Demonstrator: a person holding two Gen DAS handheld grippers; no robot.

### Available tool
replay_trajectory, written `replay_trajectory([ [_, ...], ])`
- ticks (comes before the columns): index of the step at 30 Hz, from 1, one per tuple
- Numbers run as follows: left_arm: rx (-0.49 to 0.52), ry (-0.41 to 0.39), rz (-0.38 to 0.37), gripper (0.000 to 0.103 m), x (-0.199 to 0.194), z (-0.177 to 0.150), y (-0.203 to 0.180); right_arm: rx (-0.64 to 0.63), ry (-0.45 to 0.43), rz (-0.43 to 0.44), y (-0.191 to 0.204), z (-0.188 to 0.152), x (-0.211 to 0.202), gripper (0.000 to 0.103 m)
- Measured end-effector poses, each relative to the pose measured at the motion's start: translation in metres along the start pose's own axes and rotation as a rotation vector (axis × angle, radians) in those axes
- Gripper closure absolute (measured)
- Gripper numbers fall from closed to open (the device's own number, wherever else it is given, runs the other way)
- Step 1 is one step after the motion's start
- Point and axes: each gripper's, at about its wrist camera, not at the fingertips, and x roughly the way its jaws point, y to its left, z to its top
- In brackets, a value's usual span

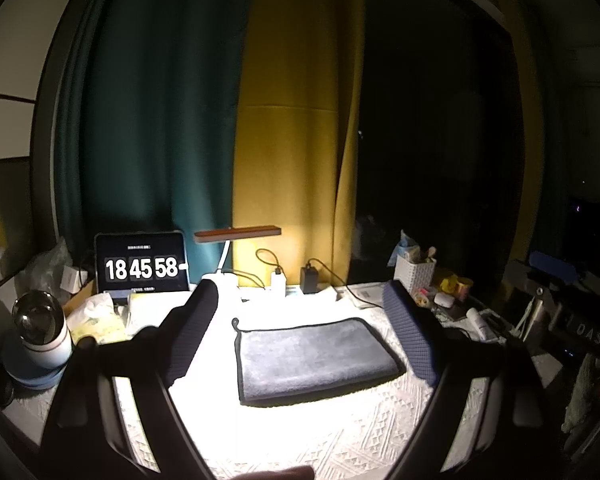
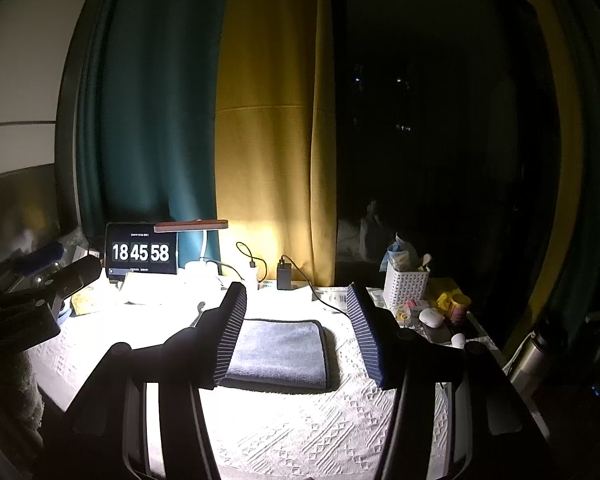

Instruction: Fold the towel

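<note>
A grey towel [image 1: 312,356] with dark piping lies folded into a flat rectangle on the white patterned tablecloth [image 1: 300,432], under the desk lamp's light. It also shows in the right wrist view [image 2: 280,350]. My left gripper [image 1: 304,296] is open and empty, held above and in front of the towel, its fingers framing it. My right gripper [image 2: 296,292] is open and empty too, with the towel between its fingers and its left finger [image 2: 230,332] hiding the towel's left edge. The left gripper also shows at the left edge of the right wrist view [image 2: 40,276].
At the back stand a tablet clock [image 1: 142,268], a desk lamp [image 1: 236,236], chargers with cables [image 1: 310,278] and a white basket [image 1: 414,272]. A bottle [image 1: 40,340] stands at the left. Small items [image 2: 440,312] crowd the right side. Curtains hang behind.
</note>
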Motion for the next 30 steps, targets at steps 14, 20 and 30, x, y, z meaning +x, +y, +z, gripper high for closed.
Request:
replay_trajectory([
  [14,-0.02,0.016,0.004,0.018,0.0054,-0.0014,0.0015,-0.005,0.018,0.004,0.0013,-0.0032,0.0066,0.048],
  [20,-0.023,0.02,0.005,0.018,0.0072,-0.0023,0.0013,-0.003,0.021,0.005,0.0002,-0.004,0.0082,0.048],
  [30,-0.027,0.017,0.006,0.018,0.0077,-0.0028,0.0019,-0.003,0.025,0.008,-0.0002,-0.0056,0.0102,0.048],
])
